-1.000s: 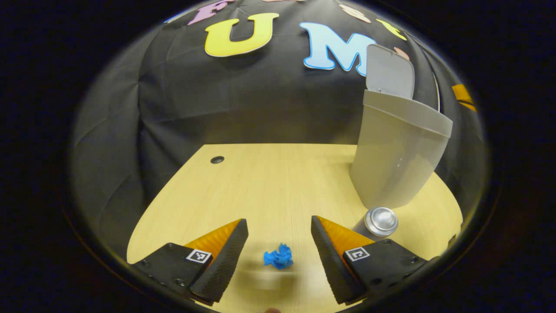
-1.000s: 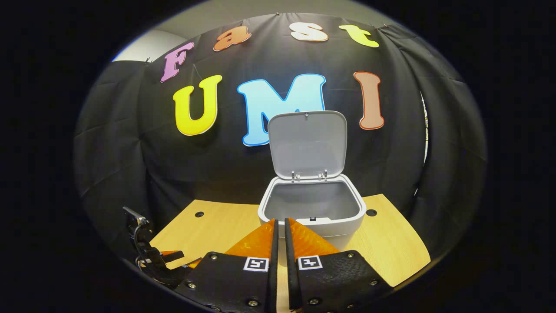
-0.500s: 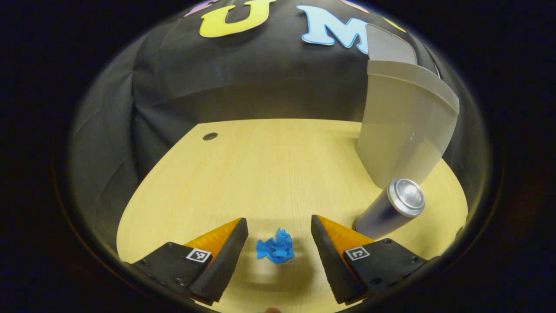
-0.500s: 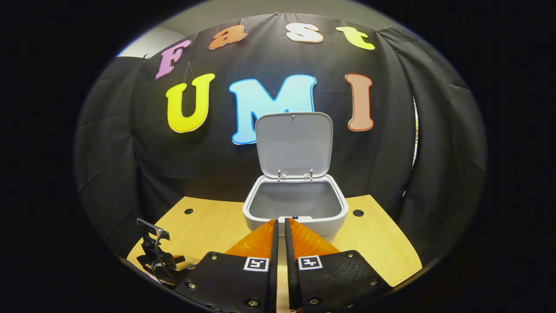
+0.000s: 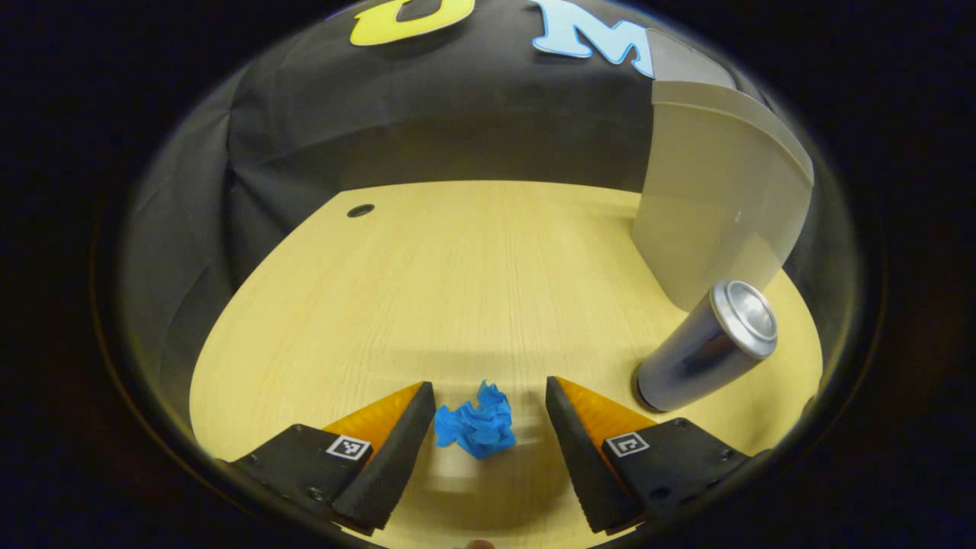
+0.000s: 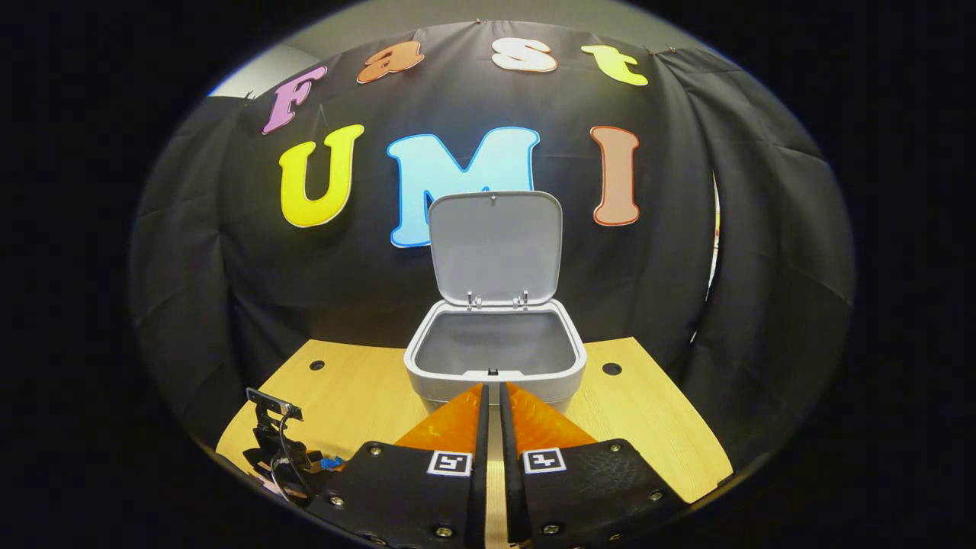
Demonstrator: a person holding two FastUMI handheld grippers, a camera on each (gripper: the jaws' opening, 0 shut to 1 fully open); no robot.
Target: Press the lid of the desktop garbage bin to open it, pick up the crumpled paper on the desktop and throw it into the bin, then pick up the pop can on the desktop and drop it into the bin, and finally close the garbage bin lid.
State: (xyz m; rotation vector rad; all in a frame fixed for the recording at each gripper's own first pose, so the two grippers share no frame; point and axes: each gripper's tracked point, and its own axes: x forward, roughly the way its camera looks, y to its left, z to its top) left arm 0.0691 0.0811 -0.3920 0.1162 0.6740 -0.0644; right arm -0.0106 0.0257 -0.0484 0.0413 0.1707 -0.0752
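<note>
Crumpled paper sits between the left gripper's 2 spread fingers, ready to be pinched.

In the left gripper view, the left gripper is wide open and holds nothing; the blue crumpled paper lies on the desktop in the gap, closer to the left-hand finger than to the other, so closing should pinch it. The paper is a lump with no clear long axis. Just beyond the other finger stands the pop can, upright, and behind it the bin. The right gripper has its 2 fingers almost together on nothing, well back, facing the bin's open mouth, its lid raised. The left gripper is clearly the nearer one.
</note>
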